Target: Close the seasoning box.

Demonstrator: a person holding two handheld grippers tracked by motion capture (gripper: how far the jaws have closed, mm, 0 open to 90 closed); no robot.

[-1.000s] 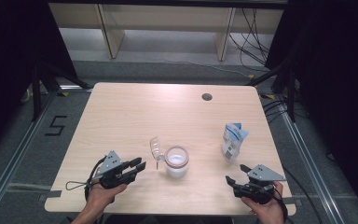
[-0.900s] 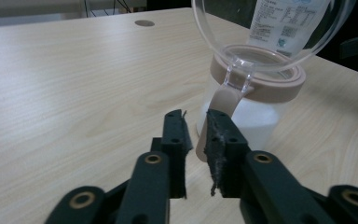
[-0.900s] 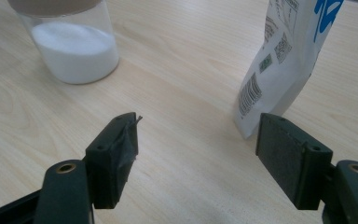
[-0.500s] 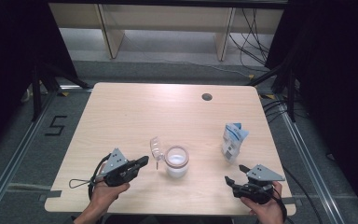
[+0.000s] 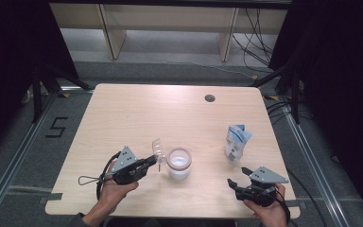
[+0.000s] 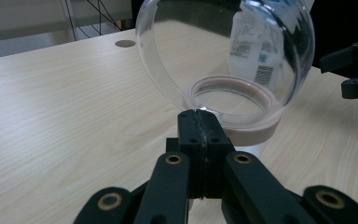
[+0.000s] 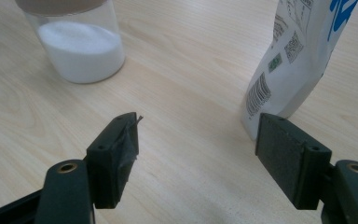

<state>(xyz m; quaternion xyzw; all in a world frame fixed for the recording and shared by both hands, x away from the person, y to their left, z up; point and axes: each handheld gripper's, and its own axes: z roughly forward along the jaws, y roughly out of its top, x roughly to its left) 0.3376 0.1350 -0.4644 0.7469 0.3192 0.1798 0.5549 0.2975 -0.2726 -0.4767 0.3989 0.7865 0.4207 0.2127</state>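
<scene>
Your left gripper (image 5: 152, 161) pinches the clear lid (image 6: 223, 56) at its edge, at nine o'clock of the jar (image 5: 179, 163). Your right gripper (image 5: 236, 178) stands spread, empty, the bag (image 5: 237, 143) at its twelve.

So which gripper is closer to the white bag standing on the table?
The right. The right gripper sits open just in front of the bag, not touching it. The left gripper is across the jar, shut on the clear lid.
</scene>
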